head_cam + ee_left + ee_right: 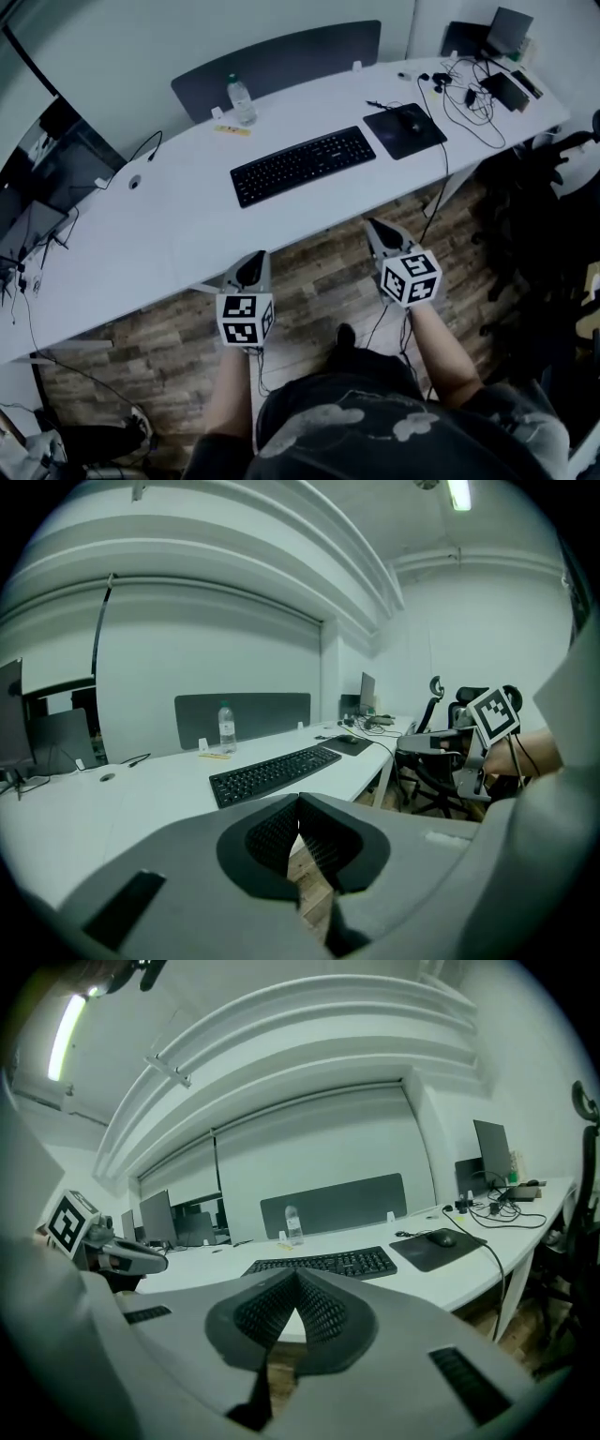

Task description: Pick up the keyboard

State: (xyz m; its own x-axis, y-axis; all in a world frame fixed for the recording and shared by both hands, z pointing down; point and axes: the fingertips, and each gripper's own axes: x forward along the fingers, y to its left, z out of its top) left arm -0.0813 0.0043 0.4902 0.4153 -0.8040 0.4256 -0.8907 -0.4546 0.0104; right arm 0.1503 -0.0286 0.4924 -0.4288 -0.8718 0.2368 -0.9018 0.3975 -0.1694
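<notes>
A black keyboard (pixel 302 164) lies flat on the white desk (pixel 150 234), a little back from its front edge; it also shows in the left gripper view (pixel 274 772) and the right gripper view (pixel 326 1263). Both grippers hover in front of the desk, short of its edge, over the wooden floor. My left gripper (pixel 256 259) is shut and empty, its tips (pixel 299 802) pointing toward the keyboard's left end. My right gripper (pixel 372 225) is shut and empty too, its tips (pixel 296 1277) aimed at the keyboard.
A black mouse pad (pixel 404 129) with a mouse (pixel 412 122) lies right of the keyboard. A water bottle (pixel 241 100) stands behind it. Cables and devices (pixel 487 84) crowd the desk's right end, monitors (pixel 37 178) its left. An office chair (pixel 553 178) stands at right.
</notes>
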